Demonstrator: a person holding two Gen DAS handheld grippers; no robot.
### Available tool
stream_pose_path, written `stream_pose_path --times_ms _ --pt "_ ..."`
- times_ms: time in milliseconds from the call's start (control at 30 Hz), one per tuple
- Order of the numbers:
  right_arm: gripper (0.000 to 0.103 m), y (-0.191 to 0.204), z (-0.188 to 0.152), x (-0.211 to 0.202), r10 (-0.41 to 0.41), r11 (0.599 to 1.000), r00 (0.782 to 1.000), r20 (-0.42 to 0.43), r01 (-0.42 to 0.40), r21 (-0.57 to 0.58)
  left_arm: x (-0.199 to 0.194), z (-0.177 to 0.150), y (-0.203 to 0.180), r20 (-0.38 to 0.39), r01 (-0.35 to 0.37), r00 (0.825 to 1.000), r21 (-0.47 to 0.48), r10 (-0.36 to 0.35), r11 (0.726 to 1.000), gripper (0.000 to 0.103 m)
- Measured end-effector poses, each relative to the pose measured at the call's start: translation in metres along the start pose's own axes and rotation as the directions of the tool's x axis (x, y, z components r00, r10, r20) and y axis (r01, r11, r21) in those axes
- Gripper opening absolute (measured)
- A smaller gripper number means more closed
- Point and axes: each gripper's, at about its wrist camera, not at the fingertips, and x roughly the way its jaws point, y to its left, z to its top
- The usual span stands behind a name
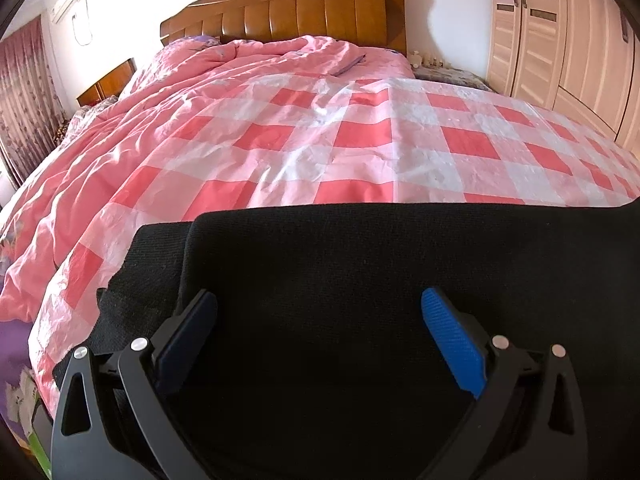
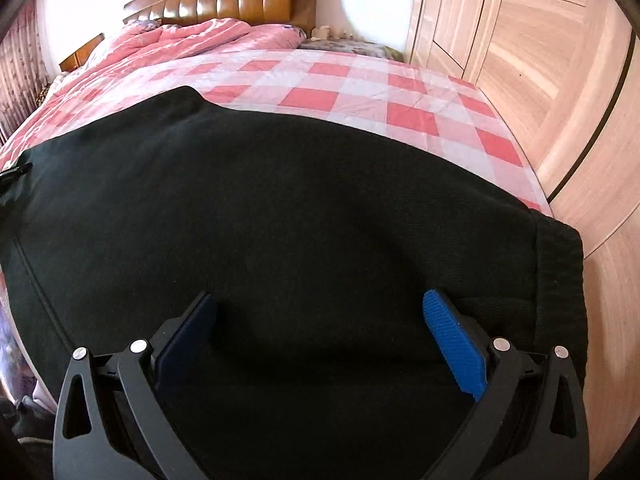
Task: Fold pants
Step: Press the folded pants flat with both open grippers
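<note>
Black pants (image 1: 360,264) lie flat across the near edge of a bed, on a pink checked sheet (image 1: 360,136). In the left wrist view a folded layer edge shows at the left, with ribbed fabric (image 1: 156,256) under it. My left gripper (image 1: 318,312) is open, its blue pads spread wide just above the pants. In the right wrist view the pants (image 2: 280,208) fill the middle, with a ribbed band (image 2: 560,264) at the right end. My right gripper (image 2: 320,312) is open over the fabric, holding nothing.
A rumpled pink quilt (image 1: 120,120) covers the bed's left and far side. A wooden headboard (image 1: 288,12) stands at the back. A light wood wardrobe (image 2: 540,60) runs close along the bed's right side. Curtains (image 1: 24,96) hang at far left.
</note>
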Motion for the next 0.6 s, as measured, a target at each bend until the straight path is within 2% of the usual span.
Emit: stream_pose_path --times_ms 67,133,200,233,300,433,600 --pt "0.098 0.001 0.000 -0.001 -0.004 1.000 1.000 -0.008 0.004 0.006 0.000 0.000 -0.001 0.004 0.001 1.000 0.002 -0.001 1.000 0.102" --pt "0.098 0.008 0.006 -0.004 -0.078 0.997 0.996 -0.033 0.079 0.024 -0.001 0.000 -0.001 0.008 0.002 1.000 0.004 -0.002 1.000 0.102" --pt "0.099 0.028 0.015 -0.011 -0.151 0.988 0.988 -0.006 0.152 0.016 -0.001 -0.001 -0.001 0.014 0.001 1.000 0.005 -0.001 1.000 0.102" --pt "0.099 0.042 0.019 -0.013 -0.118 0.993 0.993 0.007 0.118 0.000 -0.001 -0.001 -0.001 0.016 0.001 1.000 0.007 -0.001 1.000 0.102" --pt "0.099 0.081 0.029 -0.015 0.001 0.999 0.999 0.038 0.001 -0.051 -0.001 -0.002 -0.002 0.019 0.000 1.000 0.008 -0.001 1.000 0.102" --pt "0.099 0.159 0.046 -0.003 0.148 0.975 0.989 0.021 -0.143 -0.168 -0.001 -0.002 -0.001 0.021 0.003 1.000 0.005 -0.003 1.000 0.102" --pt "0.099 0.222 0.051 0.012 0.171 0.936 0.985 -0.020 -0.169 -0.307 -0.001 -0.004 0.000 0.031 0.008 0.999 0.004 -0.008 1.000 0.102"
